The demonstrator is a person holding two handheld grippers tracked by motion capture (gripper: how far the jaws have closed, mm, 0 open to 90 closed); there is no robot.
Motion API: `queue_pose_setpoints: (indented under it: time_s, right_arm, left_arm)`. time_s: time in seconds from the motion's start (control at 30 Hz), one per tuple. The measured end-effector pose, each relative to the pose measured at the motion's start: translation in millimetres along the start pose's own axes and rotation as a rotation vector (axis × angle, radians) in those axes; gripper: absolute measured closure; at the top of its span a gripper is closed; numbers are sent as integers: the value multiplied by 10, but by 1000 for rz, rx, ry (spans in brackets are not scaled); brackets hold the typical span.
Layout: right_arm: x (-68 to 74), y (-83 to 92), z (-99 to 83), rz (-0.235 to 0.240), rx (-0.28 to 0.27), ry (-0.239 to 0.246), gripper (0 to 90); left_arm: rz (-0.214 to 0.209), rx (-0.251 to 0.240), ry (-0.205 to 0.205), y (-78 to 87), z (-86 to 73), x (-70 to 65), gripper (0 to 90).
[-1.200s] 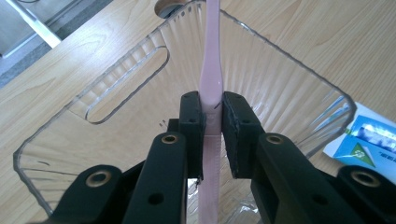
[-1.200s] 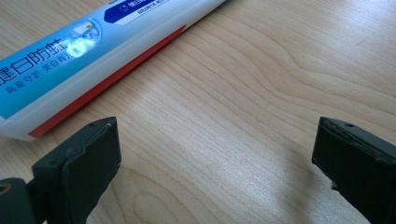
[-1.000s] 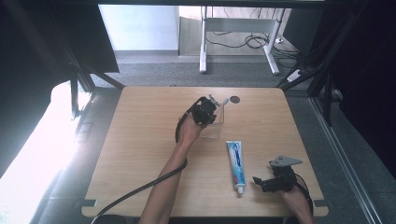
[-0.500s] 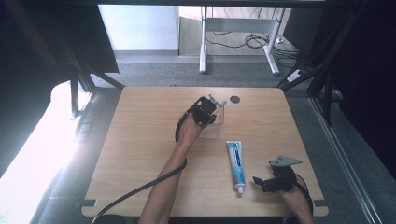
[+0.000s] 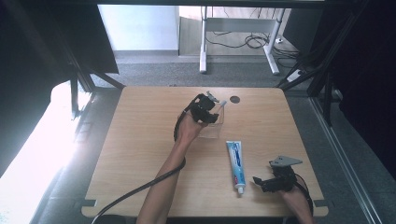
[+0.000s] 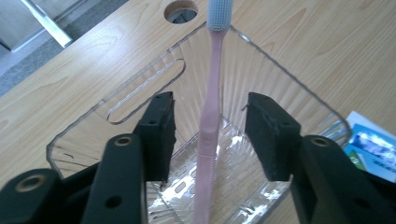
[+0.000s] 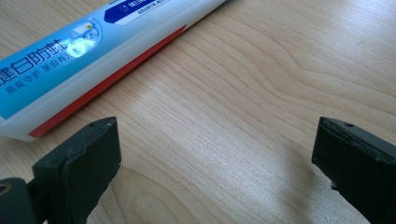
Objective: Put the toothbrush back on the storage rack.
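From above, the left gripper (image 5: 211, 108) hung over a clear ribbed plastic basket (image 5: 212, 130) that stood on the pale wooden table (image 5: 135, 140), a little behind its middle and near the round cable hole (image 5: 235, 99) by the far edge. That high view gave little more than the grey head of a slim pink toothbrush (image 5: 222, 103) poking past the basket's rim. The left gripper view told more: the toothbrush (image 6: 208, 126) stood propped on end inside the basket (image 6: 135, 93), its handle rising between the two black jaws and its bristled head leaning on a far corner of the rim. The jaws had just been opening; there was a clear gap on each side of the handle, so the brush was released and resting on its own.

The right gripper (image 5: 261, 183) lay low near the table's near right corner, jaws spread wide with nothing between them. Its own view showed bare wood grain ahead and the white, blue and red toothpaste tube (image 7: 88, 51) just beside one jaw, not touching; from above, the tube (image 5: 236, 161) lay lengthwise between basket and gripper.

The whole left half of the table was open wood, and a broad strip lay free to the right of the basket.
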State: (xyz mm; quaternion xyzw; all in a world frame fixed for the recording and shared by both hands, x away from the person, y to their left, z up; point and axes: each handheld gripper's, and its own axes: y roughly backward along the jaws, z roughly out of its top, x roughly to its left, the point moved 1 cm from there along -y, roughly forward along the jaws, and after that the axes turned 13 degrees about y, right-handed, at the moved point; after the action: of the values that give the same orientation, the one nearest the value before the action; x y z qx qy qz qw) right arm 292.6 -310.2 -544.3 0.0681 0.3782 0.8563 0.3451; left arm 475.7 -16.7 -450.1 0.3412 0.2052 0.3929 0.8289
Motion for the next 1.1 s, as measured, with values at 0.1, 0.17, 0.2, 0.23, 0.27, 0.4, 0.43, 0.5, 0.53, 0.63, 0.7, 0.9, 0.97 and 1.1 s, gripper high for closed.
queue_pose_setpoints:
  time_s: [0.1, 0.17, 0.2, 0.23, 0.27, 0.4, 0.43, 0.5, 0.53, 0.63, 0.7, 0.9, 0.97, 1.1]
  right_arm:
    - [-2, 2, 0, -1, -2, 0, 16]
    - [-3, 4, 0, -1, -3, 1, 16]
    - [-3, 5, 1, -3, -4, 1, 16]
    - [-3, 5, 1, -3, -4, 2, 16]
    - [-3, 5, 2, -3, -5, 2, 17]
    - [1, 5, 3, -3, -4, 4, 16]
    - [0, 5, 3, -4, -5, 5, 17]
    - [1, 6, 4, -4, -4, 2, 16]
    - [1, 6, 3, -4, -4, 2, 17]
    - [2, 5, 3, -4, -3, 3, 16]
    - [3, 4, 3, -3, -3, 3, 17]
    - [7, 5, 5, -6, -3, 4, 16]
    - [8, 4, 5, -6, -3, 5, 17]
    - [9, 2, 6, -7, -1, 5, 18]
  left_arm:
    - [-19, -2, 9, 25, 7, -9, 446]
    - [-34, -2, 14, 39, 7, -13, 419]
    - [-39, -3, 16, 49, 6, -12, 406]
    - [-46, -5, 22, 57, 5, -11, 393]
    - [-59, -8, 34, 67, 1, -10, 384]
    - [-79, -8, 48, 95, -18, -1, 335]
    - [-78, -7, 47, 102, -23, 1, 316]
    - [-79, -8, 48, 123, -32, 10, 297]
    - [-84, -14, 52, 137, -35, 15, 287]
    - [-103, -19, 59, 188, -46, 32, 258]
    - [-111, -20, 57, 222, -54, 37, 250]
    - [-132, -17, 56, 311, -91, 10, 222]
    - [-135, -20, 50, 346, -104, 3, 207]
    - [-138, -22, 43, 412, -140, -18, 181]
